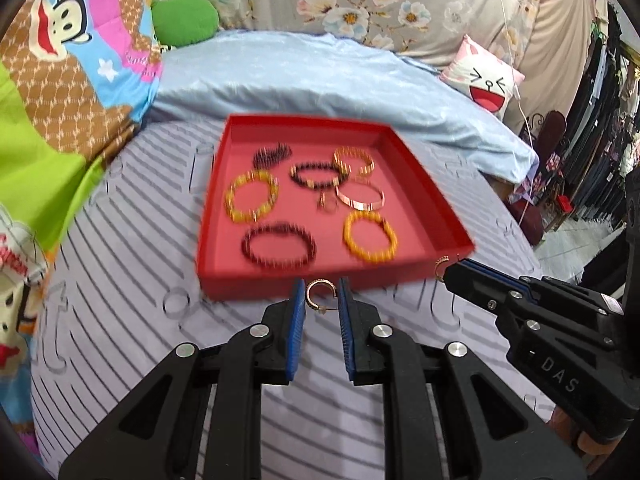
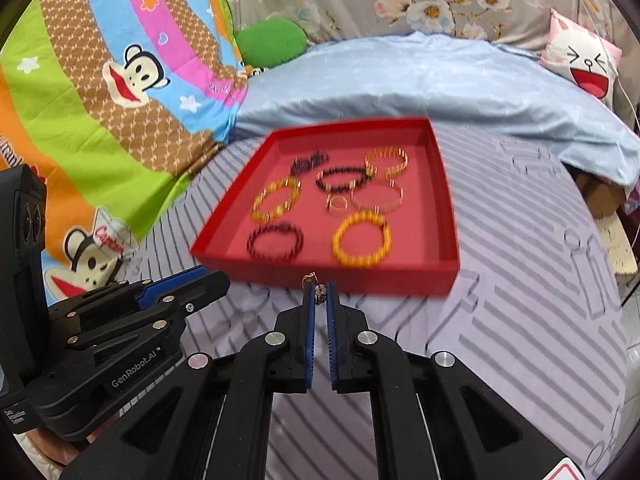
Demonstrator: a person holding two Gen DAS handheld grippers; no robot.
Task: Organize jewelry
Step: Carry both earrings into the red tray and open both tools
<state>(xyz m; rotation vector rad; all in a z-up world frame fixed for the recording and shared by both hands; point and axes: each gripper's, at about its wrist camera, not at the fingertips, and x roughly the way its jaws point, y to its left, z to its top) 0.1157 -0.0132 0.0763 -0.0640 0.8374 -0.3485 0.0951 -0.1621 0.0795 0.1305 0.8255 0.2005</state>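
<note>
My left gripper (image 1: 320,292) is shut on a gold hoop earring (image 1: 319,281), which sits crosswise between the blue pads just in front of the red tray (image 1: 248,284). In its own view my right gripper (image 2: 319,290) is shut on a second small gold earring (image 2: 319,295), also close to the red tray's (image 2: 380,276) front wall. Both grippers hang side by side above the bed. From the left wrist, the right gripper (image 1: 450,272) shows with its earring (image 1: 441,267) at the tip. Several bead bracelets, bangles and a ring lie in the tray, blurred.
The tray rests on a grey striped sheet (image 1: 120,320). A light blue blanket (image 1: 320,80) lies behind it, with a cartoon quilt (image 2: 100,100) on the left. A green cushion (image 1: 184,20) and a pink face pillow (image 1: 484,76) sit further back. Hanging clothes (image 1: 600,140) are at the right.
</note>
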